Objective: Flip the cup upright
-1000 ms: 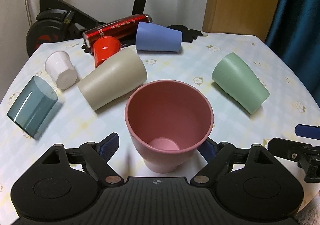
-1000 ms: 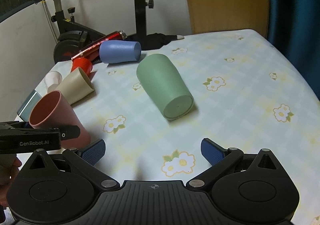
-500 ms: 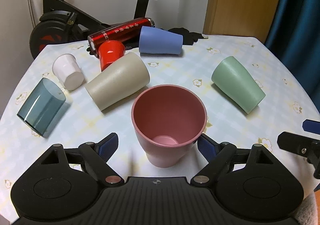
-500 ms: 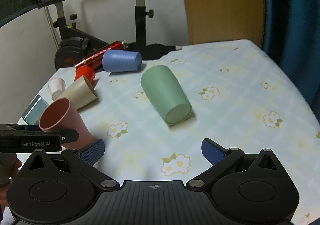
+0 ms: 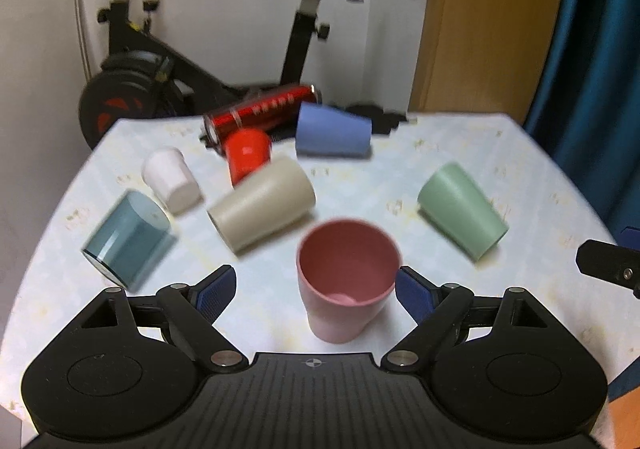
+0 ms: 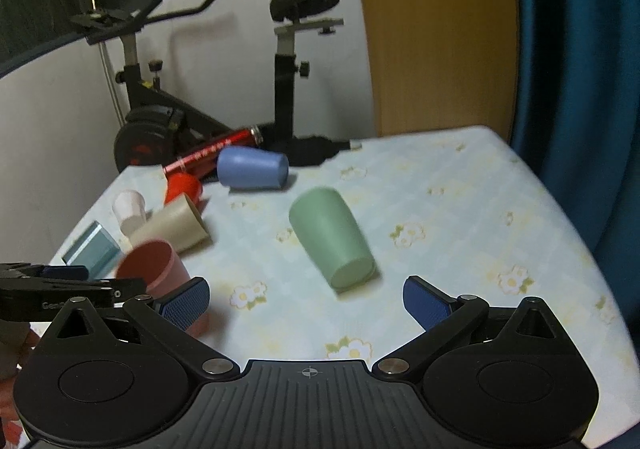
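A pink cup (image 5: 347,281) stands upright on the table, mouth up. My left gripper (image 5: 316,291) is open around it, its blue pads apart from the cup's sides. The pink cup also shows at the left of the right wrist view (image 6: 154,269). A green cup (image 6: 332,239) lies on its side ahead of my right gripper (image 6: 306,305), which is open and empty. The green cup also shows in the left wrist view (image 5: 462,211). Beige (image 5: 262,205), blue (image 5: 332,135), red (image 5: 246,153), white (image 5: 172,179) and clear teal (image 5: 128,239) cups lie on their sides.
A red bottle (image 5: 260,115) lies at the table's far edge. An exercise bike (image 5: 160,61) stands behind the table (image 5: 460,141), a wooden panel and blue curtain (image 6: 580,69) at the right. The right gripper's finger (image 5: 608,263) shows at the left wrist view's right edge.
Both grippers have drawn back and risen, so the table looks farther away. The pink cup stays upright and stands free between the left gripper's open fingers.
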Demonstrator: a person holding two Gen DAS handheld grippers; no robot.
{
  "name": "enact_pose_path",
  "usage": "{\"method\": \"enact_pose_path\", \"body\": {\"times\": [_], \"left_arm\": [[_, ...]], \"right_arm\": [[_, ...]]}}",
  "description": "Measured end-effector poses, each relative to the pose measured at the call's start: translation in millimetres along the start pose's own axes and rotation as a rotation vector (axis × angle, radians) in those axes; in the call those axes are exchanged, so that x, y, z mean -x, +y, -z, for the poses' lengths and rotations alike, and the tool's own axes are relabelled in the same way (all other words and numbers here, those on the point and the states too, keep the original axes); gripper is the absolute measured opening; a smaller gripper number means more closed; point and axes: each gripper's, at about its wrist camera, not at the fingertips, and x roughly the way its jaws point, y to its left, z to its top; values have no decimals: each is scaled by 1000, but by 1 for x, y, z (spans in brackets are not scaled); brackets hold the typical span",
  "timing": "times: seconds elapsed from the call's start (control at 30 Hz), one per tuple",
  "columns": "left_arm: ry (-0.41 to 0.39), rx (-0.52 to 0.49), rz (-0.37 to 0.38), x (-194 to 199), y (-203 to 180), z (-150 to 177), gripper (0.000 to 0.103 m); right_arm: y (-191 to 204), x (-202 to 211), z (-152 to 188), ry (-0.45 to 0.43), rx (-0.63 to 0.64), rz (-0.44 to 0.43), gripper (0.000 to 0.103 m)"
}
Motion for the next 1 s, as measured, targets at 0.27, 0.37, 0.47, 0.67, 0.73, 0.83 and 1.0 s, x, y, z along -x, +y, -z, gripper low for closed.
{"method": "enact_pose_path", "body": {"times": [0.27, 0.37, 0.47, 0.67, 0.73, 0.83, 1.0], "left_arm": [[-227, -6, -44, 81, -3, -15, 96], [-316, -4, -63, 108, -5, -18, 97], [-382, 2, -73, 128, -7, -18, 99], [-477, -4, -114, 152, -11, -15, 103], [-485, -2, -125, 154, -14, -16, 103], [-483, 9, -119, 158, -13, -17, 103], [-478, 10, -121, 160, -11, -17, 103]], "right_arm": [[14, 55, -31, -136, 38, 5, 103], [20, 74, -39, -188, 58, 8, 103], [24, 88, -45, -220, 69, 3, 103], [28, 106, -50, -264, 81, 2, 103], [28, 109, -52, -274, 81, 5, 103], [29, 111, -52, -282, 80, 8, 103], [31, 111, -52, -287, 80, 12, 103]]}}
